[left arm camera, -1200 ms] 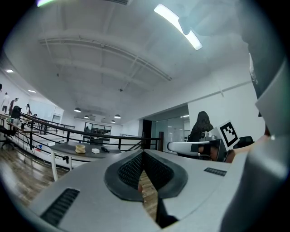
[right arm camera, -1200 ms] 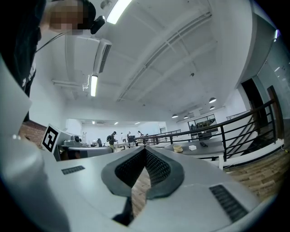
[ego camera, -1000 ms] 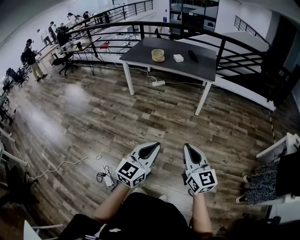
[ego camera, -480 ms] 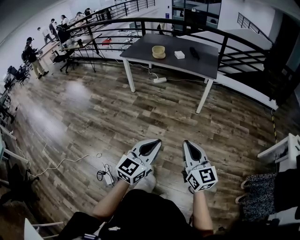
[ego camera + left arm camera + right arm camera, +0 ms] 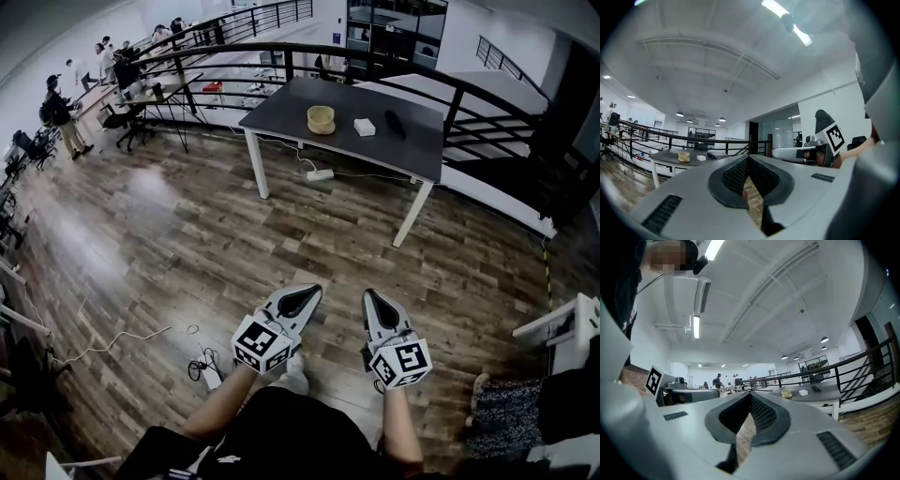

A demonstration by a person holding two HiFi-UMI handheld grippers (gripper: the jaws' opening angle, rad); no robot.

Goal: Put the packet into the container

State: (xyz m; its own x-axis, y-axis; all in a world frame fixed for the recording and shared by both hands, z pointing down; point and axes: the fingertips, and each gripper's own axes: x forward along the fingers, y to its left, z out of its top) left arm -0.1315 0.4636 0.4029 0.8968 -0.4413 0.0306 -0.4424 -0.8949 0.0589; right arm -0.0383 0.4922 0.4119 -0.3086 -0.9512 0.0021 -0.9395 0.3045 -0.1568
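Note:
A white packet (image 5: 365,127) lies on a dark grey table (image 5: 412,141) far ahead, beside a tan bowl-like container (image 5: 321,119). Both grippers are held low in front of me, far from the table, over the wood floor. My left gripper (image 5: 312,289) is shut with nothing in it, and so is my right gripper (image 5: 368,293). The left gripper view looks past its closed tips (image 5: 748,157) to the container (image 5: 684,156) and packet (image 5: 701,158). In the right gripper view, the container (image 5: 786,393) and packet (image 5: 803,392) sit beyond the closed tips (image 5: 751,393).
A black object (image 5: 395,123) lies on the table right of the packet. A black railing (image 5: 469,94) curves behind the table. A power strip (image 5: 320,174) sits under it and cables (image 5: 202,366) trail on the floor at my left. People stand at desks far left (image 5: 56,112).
The table and floor have shifted slightly in the head view as I step forward. Both grippers keep the same pose, still shut.

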